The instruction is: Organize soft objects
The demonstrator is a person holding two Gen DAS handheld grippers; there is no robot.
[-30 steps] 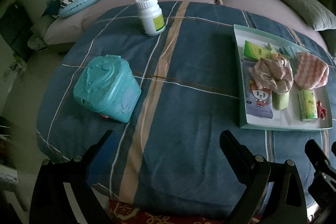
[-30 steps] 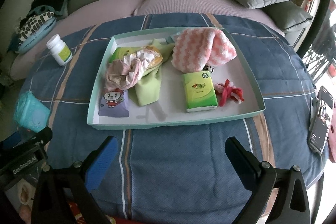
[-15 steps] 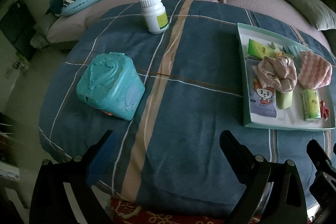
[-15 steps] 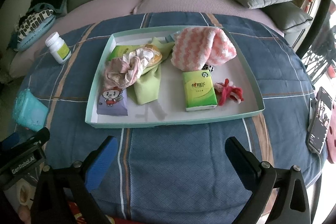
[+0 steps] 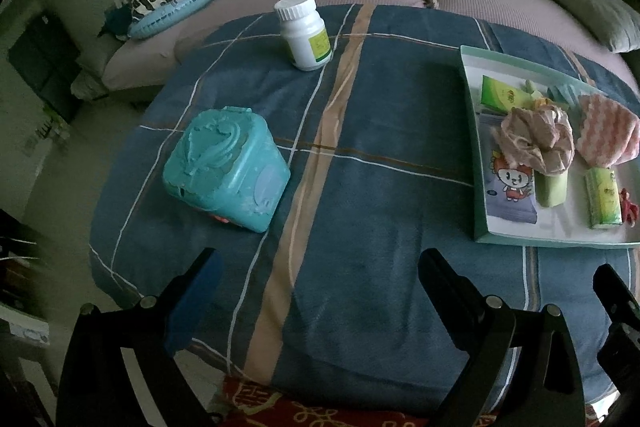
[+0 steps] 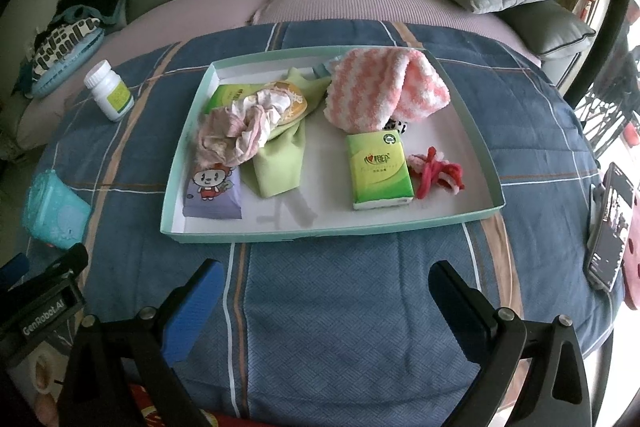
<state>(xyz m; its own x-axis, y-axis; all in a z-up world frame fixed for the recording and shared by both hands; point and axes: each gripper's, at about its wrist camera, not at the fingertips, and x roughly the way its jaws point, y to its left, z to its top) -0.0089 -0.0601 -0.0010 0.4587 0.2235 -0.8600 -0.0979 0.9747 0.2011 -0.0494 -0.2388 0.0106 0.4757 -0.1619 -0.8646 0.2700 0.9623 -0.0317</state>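
The soft objects lie in a shallow teal-rimmed tray (image 6: 476, 131) on the blue plaid cloth (image 6: 340, 307), toward the right of the table. Tray contents: a pink-and-white striped fleece cloth (image 6: 380, 87) at the far right, a crumpled pink scrunchie-like fabric (image 6: 236, 131) at the left resting on a light green cloth (image 6: 280, 167), a purple cartoon tissue pack (image 6: 214, 193) at the near left corner, a green tissue pack (image 6: 380, 169) near the centre, and a red-and-pink hair tie (image 6: 434, 173) just beside it on the right. The right gripper (image 6: 324, 287) hangs over the cloth near the tray's front edge, jaws spread wide and holding nothing. The left gripper (image 5: 316, 267) (also empty) is equally wide apart over the cloth, with a teal plastic box (image 5: 226, 163) on its far left and a white pill bottle (image 5: 305, 31) farther back. A phone (image 6: 610, 227) lies at the right table edge.
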